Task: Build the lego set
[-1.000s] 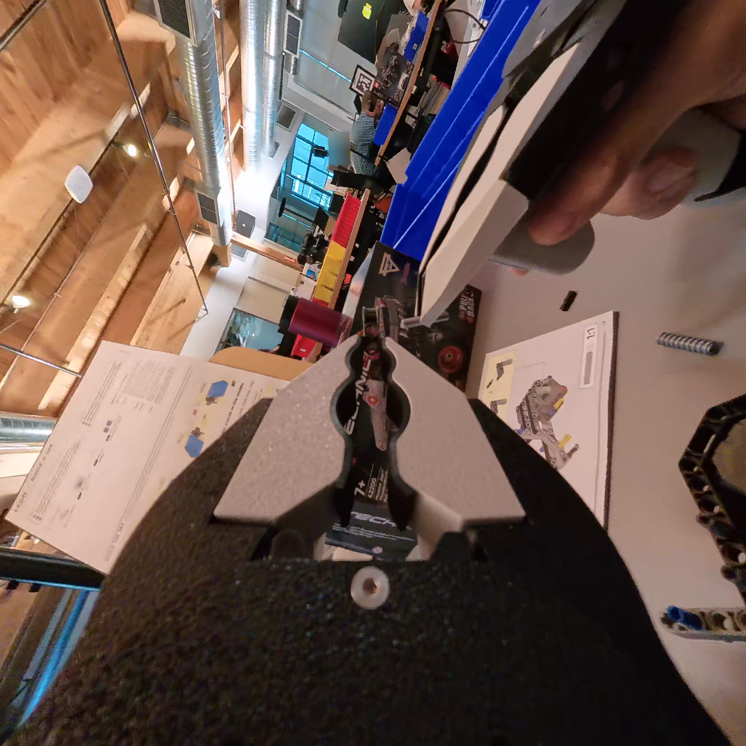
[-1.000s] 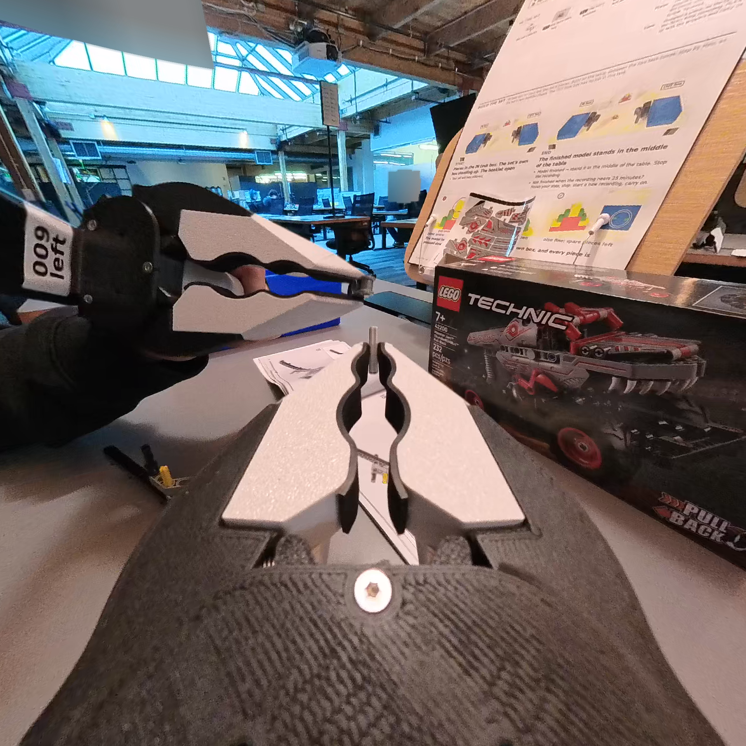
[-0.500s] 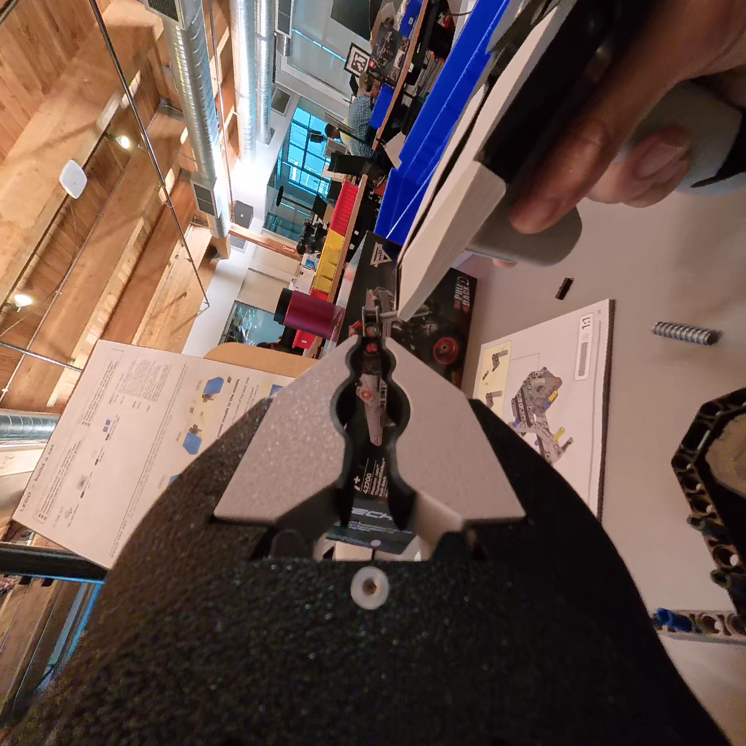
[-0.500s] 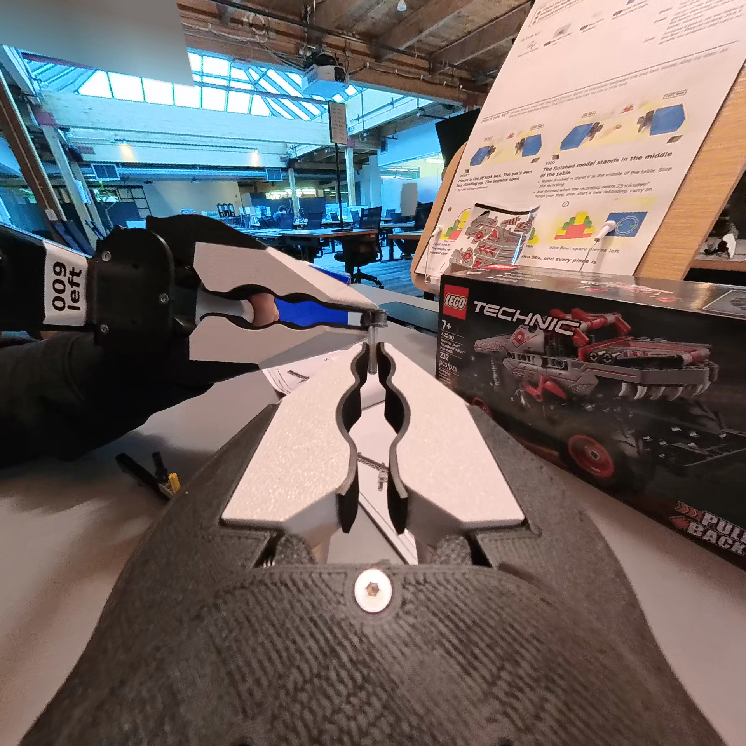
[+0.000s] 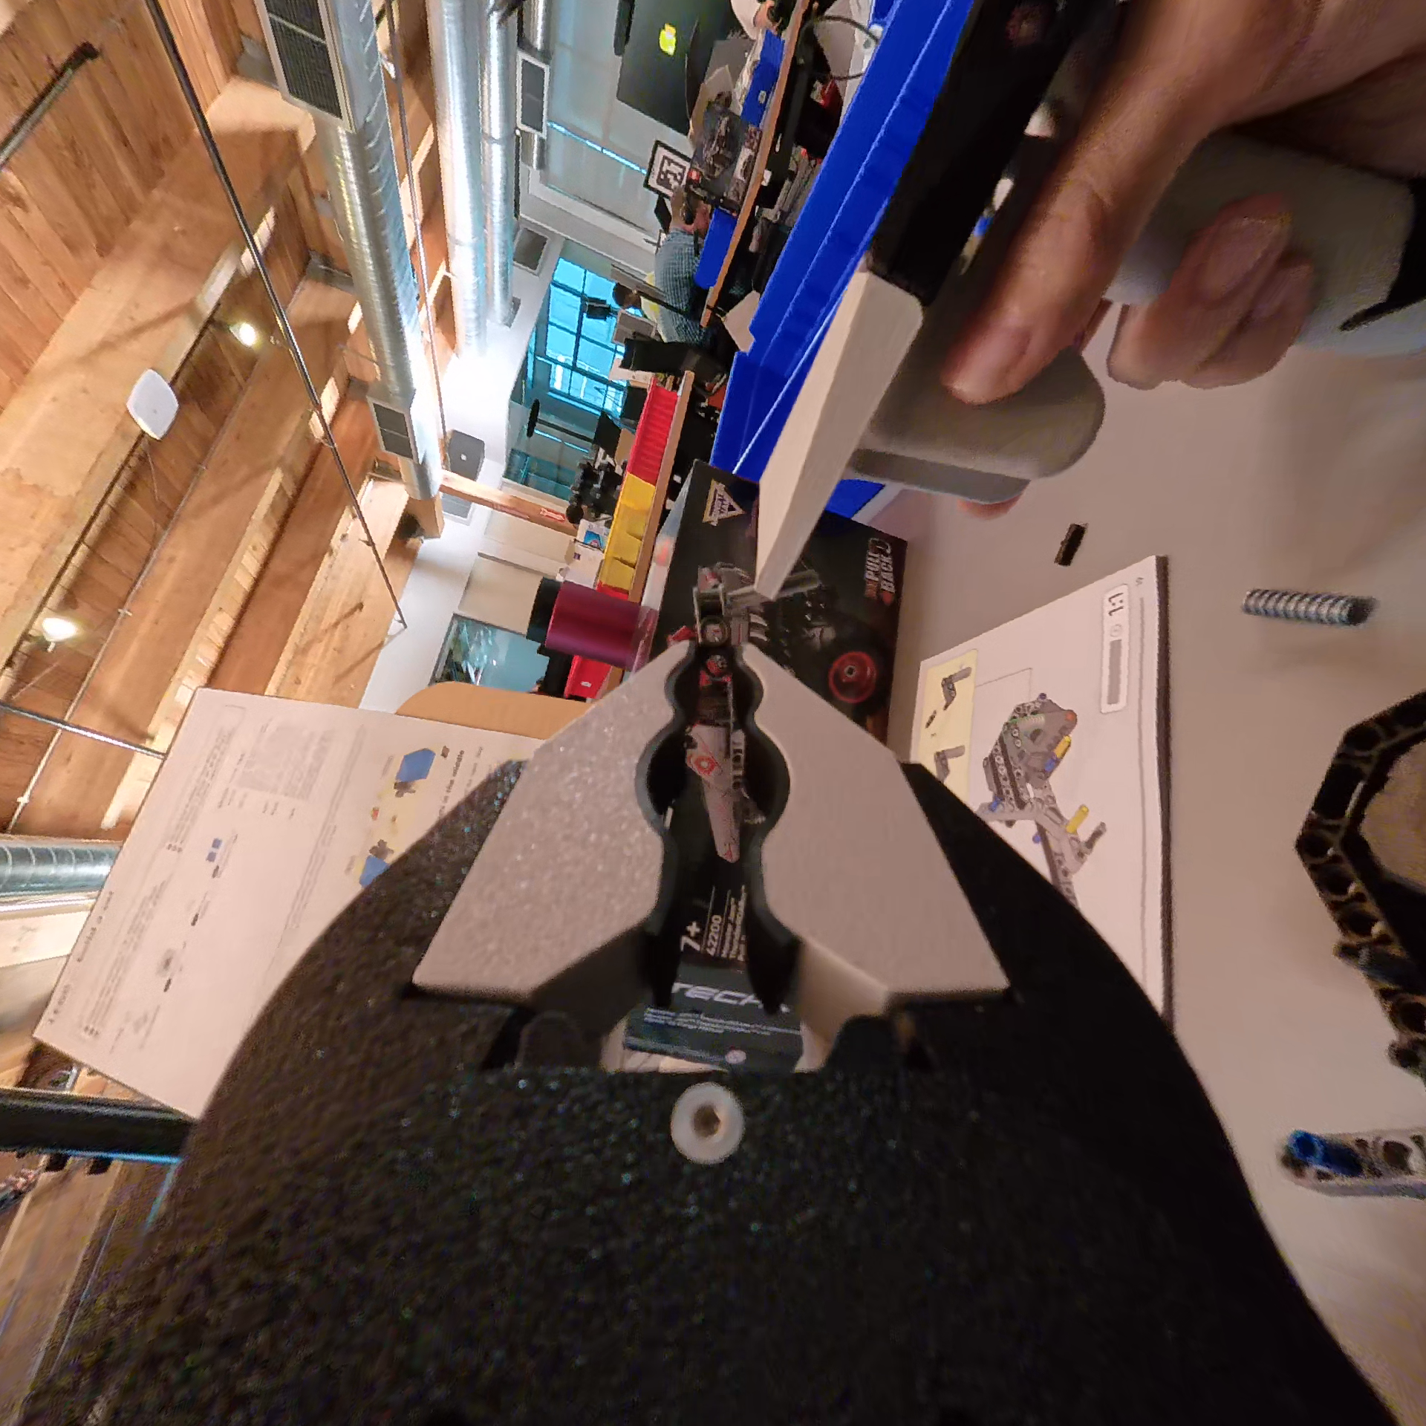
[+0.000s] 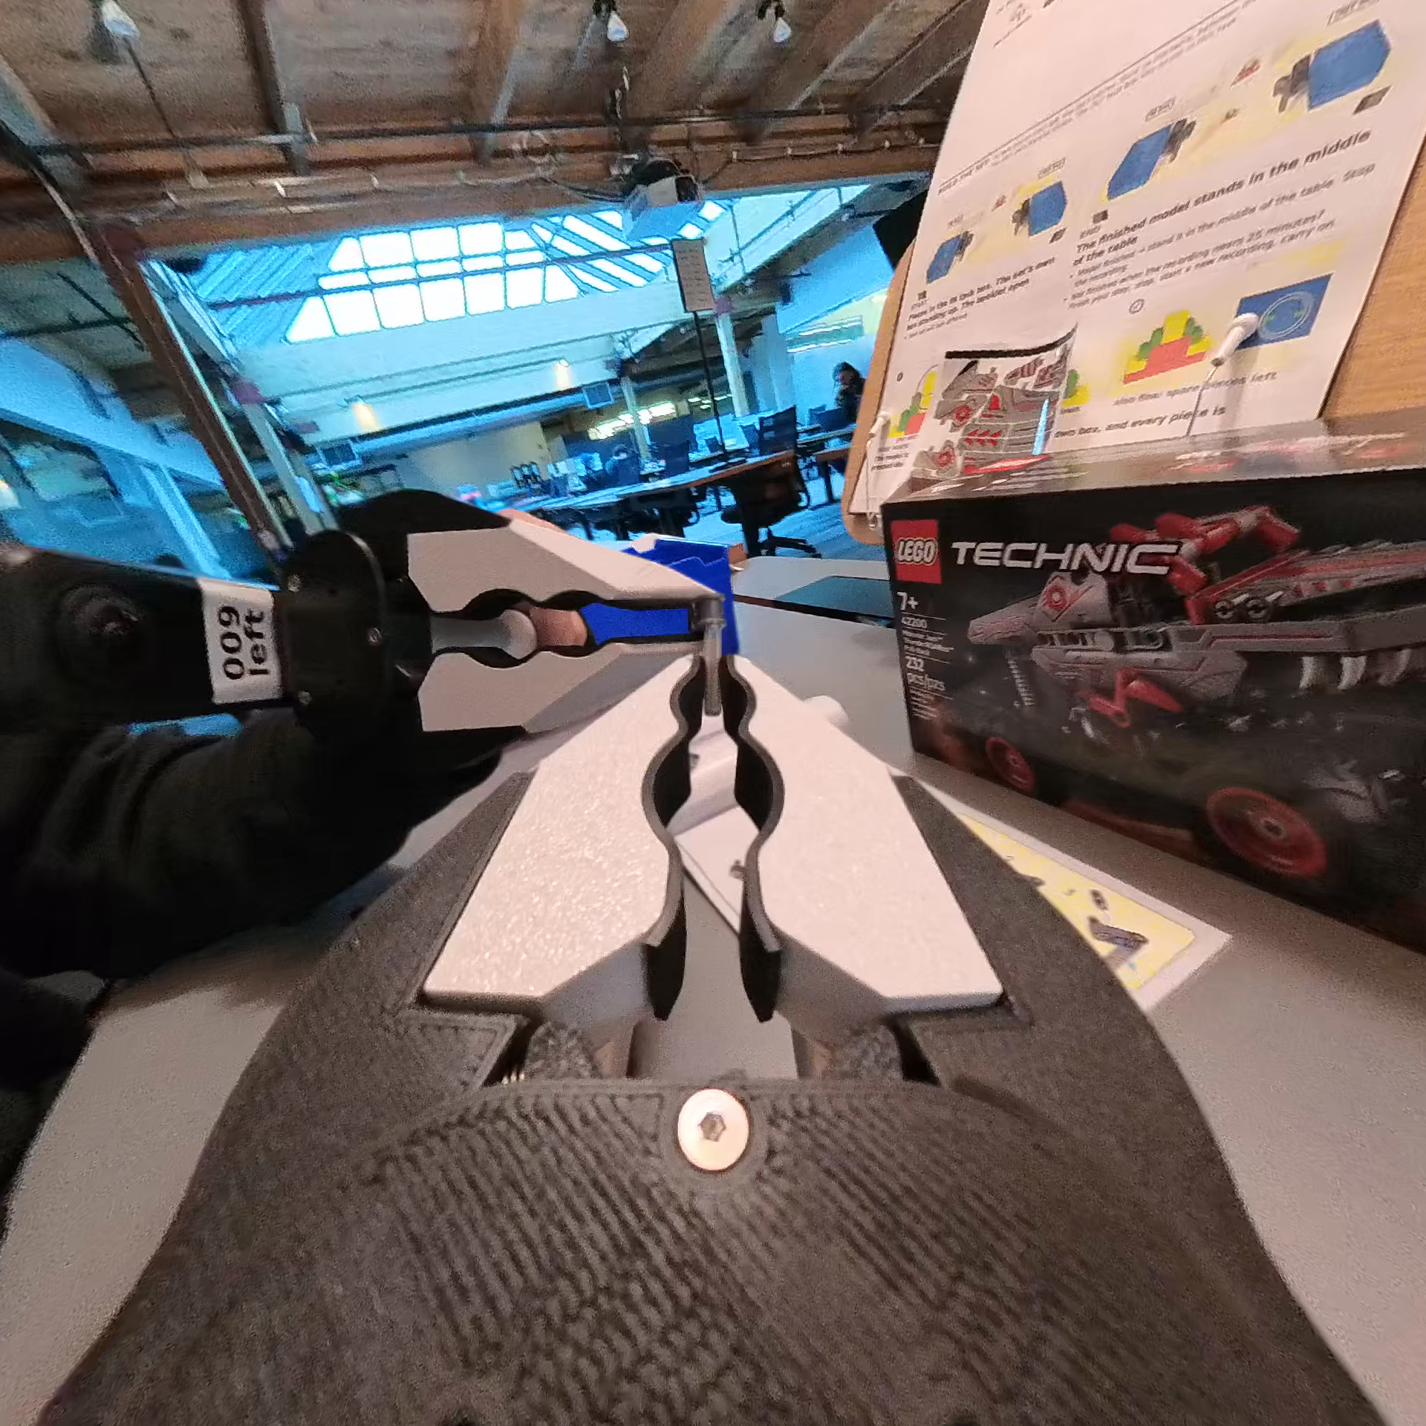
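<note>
My right gripper (image 6: 710, 677) is shut on a thin grey axle (image 6: 711, 656) that stands upright from its tips. My left gripper (image 5: 714, 657) is shut on a small grey connector piece (image 5: 714, 620). In the right wrist view the left gripper (image 6: 714, 613) reaches in from the left, and its small grey piece (image 6: 711, 611) sits on the top end of the axle. In the left wrist view the right gripper (image 5: 764, 580) comes down from the upper right, held by a bare hand (image 5: 1157, 255), and its tip meets mine. Both grippers are above the table.
The Lego box (image 6: 1157, 664) stands close on the right, with an instruction sheet (image 6: 1173, 231) propped behind it. On the table lie an open booklet (image 5: 1080, 772), a black hexagonal frame (image 5: 1366, 849), a grey ridged rod (image 5: 1304, 607), a black pin (image 5: 1071, 542) and a grey beam with a blue pin (image 5: 1358, 1157).
The two grippers have come together. A second ago the left gripper's piece was above and apart from the axle; now it sits on the axle's top end.
</note>
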Action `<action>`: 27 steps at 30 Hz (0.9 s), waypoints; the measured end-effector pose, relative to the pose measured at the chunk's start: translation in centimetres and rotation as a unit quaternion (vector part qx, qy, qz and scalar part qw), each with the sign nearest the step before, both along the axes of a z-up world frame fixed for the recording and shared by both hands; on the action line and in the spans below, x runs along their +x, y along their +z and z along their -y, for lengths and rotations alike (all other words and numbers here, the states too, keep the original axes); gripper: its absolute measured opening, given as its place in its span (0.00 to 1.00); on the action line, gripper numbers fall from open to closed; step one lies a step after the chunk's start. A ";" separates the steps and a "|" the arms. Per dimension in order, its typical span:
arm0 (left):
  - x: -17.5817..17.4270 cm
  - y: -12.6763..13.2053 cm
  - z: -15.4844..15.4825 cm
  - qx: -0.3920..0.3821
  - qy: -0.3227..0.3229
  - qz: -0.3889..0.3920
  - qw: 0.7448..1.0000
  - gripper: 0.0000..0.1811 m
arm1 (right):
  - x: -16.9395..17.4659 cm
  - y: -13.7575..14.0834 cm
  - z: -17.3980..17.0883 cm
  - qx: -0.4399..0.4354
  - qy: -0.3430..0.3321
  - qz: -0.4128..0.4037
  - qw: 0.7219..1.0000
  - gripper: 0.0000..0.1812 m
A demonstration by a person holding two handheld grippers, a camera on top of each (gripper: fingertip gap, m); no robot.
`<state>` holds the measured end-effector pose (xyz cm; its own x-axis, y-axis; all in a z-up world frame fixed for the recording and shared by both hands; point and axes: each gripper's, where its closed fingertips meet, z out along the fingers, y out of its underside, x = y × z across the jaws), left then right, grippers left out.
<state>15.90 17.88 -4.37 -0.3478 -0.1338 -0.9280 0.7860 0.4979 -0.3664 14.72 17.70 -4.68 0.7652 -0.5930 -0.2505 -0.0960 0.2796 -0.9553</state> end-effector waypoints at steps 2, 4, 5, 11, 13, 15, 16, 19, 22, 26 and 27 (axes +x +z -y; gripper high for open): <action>-0.1 0.2 0.3 -0.008 -0.008 -0.003 1.000 0.02 | -0.1 0.2 -0.1 0.025 0.018 -0.012 0.999 0.01; 0.0 0.1 0.3 -0.007 -0.007 -0.007 1.000 0.02 | -0.2 0.4 -0.1 0.058 0.036 -0.027 0.997 0.01; 0.0 0.1 0.4 -0.007 -0.007 -0.001 1.000 0.02 | -0.2 0.3 -0.1 0.070 0.041 -0.038 0.996 0.01; 0.1 -0.2 0.4 0.024 -0.002 0.031 0.999 0.02 | -0.1 -0.1 -0.3 0.091 0.060 -0.069 0.992 0.02; 0.1 -0.3 0.3 0.027 -0.004 0.017 0.999 0.02 | -0.1 -0.2 -0.3 0.093 0.061 -0.072 0.991 0.02; 0.4 -1.0 -0.1 0.038 0.004 -0.014 0.999 0.03 | 0.1 -0.4 -0.2 0.093 0.059 -0.080 0.991 0.02; 0.5 -1.5 -0.2 0.041 0.006 -0.038 0.998 0.02 | 0.2 -0.8 -0.2 0.070 0.048 -0.077 0.993 0.02; 0.4 -3.0 -0.5 0.061 -0.008 -0.091 0.994 0.02 | 0.6 -2.1 0.0 -0.020 0.017 -0.065 0.998 0.02; 1.2 -8.4 -2.1 0.174 0.026 -0.200 0.964 0.03 | 1.3 -4.1 1.4 -0.099 -0.020 -0.090 0.991 0.01; 1.7 -13.5 -4.5 0.257 0.065 -0.345 0.901 0.03 | 1.8 -5.1 2.7 -0.170 -0.060 -0.081 0.980 0.01; 1.8 -14.0 -4.9 0.263 0.072 -0.364 0.891 0.03 | 1.8 -5.3 2.5 -0.183 -0.060 -0.077 0.978 0.01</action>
<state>17.73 22.81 -18.41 -0.8971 0.1606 -0.4115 0.3498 0.8271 -0.4399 16.51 15.24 -9.93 0.6541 -0.7482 -0.1114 -0.2342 -0.0603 -0.9703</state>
